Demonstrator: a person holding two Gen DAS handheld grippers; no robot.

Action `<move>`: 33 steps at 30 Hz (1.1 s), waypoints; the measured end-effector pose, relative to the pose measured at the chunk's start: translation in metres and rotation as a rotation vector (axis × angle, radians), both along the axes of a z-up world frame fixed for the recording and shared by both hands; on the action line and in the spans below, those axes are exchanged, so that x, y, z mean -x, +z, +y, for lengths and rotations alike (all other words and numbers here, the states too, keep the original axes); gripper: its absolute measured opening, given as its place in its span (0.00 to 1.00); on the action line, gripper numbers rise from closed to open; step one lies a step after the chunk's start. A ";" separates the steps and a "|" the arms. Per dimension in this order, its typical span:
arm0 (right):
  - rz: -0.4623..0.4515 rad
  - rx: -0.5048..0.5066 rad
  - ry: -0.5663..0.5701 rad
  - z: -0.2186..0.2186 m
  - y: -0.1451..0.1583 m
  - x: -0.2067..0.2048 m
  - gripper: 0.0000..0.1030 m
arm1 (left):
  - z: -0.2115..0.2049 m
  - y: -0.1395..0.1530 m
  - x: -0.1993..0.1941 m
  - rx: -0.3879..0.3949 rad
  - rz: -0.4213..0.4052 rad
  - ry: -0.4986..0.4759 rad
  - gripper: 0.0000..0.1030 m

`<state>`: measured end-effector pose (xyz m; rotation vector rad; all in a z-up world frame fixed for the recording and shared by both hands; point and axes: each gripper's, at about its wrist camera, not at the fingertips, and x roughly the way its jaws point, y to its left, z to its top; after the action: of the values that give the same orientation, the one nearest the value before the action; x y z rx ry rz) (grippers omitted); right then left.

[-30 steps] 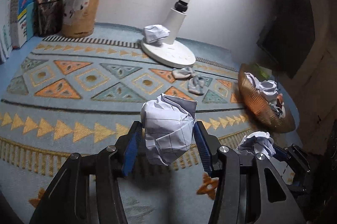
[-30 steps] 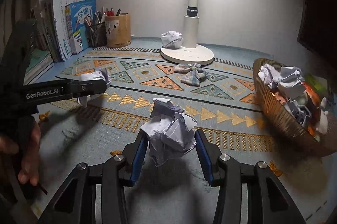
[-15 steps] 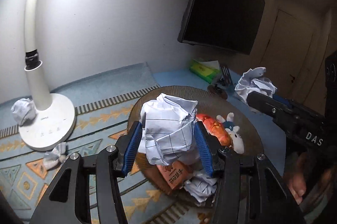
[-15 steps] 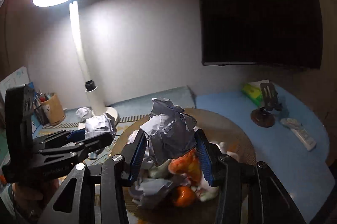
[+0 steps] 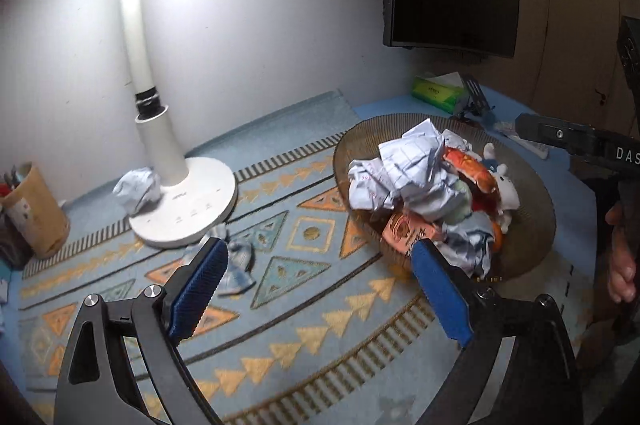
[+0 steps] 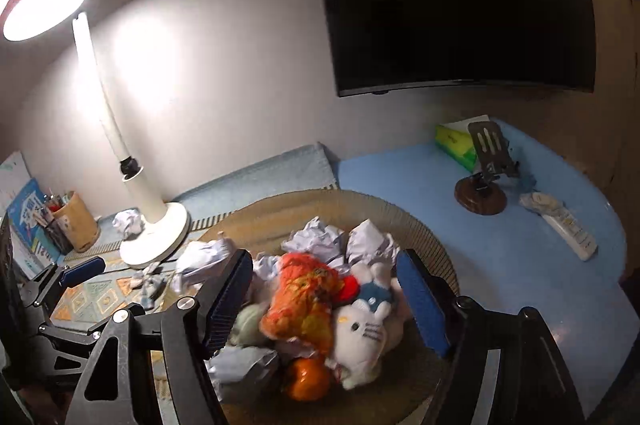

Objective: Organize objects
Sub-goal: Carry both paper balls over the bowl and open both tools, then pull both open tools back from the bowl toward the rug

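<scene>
Step in hand: 2 grippers, left gripper (image 5: 316,289) and right gripper (image 6: 326,299), jaws spread, empty, by filled basket (image 5: 532,185); next likely: crumpled paper (image 5: 136,189) near lamp base (image 5: 192,213).

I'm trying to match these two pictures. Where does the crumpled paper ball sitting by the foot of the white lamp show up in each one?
Left wrist view: the crumpled paper ball lies at left of centre, against the left side of the lamp base.
Right wrist view: the same ball sits at far left, mid-height, just left of the lamp base.
Shared landmark: the white lamp base; the woven basket of toys and paper also appears in both.
</scene>
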<state>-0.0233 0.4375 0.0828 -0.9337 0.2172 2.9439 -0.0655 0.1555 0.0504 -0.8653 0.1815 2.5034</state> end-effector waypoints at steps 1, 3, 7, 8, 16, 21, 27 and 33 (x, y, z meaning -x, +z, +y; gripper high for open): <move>0.010 -0.009 0.038 -0.013 0.004 -0.010 0.72 | -0.019 -0.001 -0.011 -0.036 -0.008 0.021 0.92; 0.042 -0.053 0.115 -0.047 0.012 -0.031 0.82 | -0.059 -0.002 -0.027 -0.126 -0.020 0.082 0.99; 0.077 -0.119 0.283 -0.125 0.018 -0.063 1.00 | -0.131 -0.012 -0.044 -0.200 -0.037 0.241 0.99; 0.068 -0.131 0.324 -0.145 0.014 -0.068 1.00 | -0.147 -0.018 -0.044 -0.194 -0.052 0.282 0.99; -0.077 -0.180 0.423 -0.250 -0.079 -0.047 1.00 | -0.216 -0.075 -0.055 -0.307 -0.172 0.418 0.99; -0.154 -0.150 0.330 -0.246 -0.116 -0.022 1.00 | -0.221 -0.078 -0.053 -0.325 -0.150 0.481 0.99; -0.166 -0.090 0.315 -0.236 -0.116 -0.018 1.00 | -0.236 -0.082 -0.049 -0.410 -0.193 0.512 0.99; -0.192 -0.072 0.312 -0.234 -0.119 -0.014 1.00 | -0.250 -0.089 -0.047 -0.487 -0.232 0.553 0.99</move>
<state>-0.0091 0.2035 -0.0359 -1.3410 -0.0480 3.0768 -0.0182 -0.0941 -0.0382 -1.0827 -0.8127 2.7034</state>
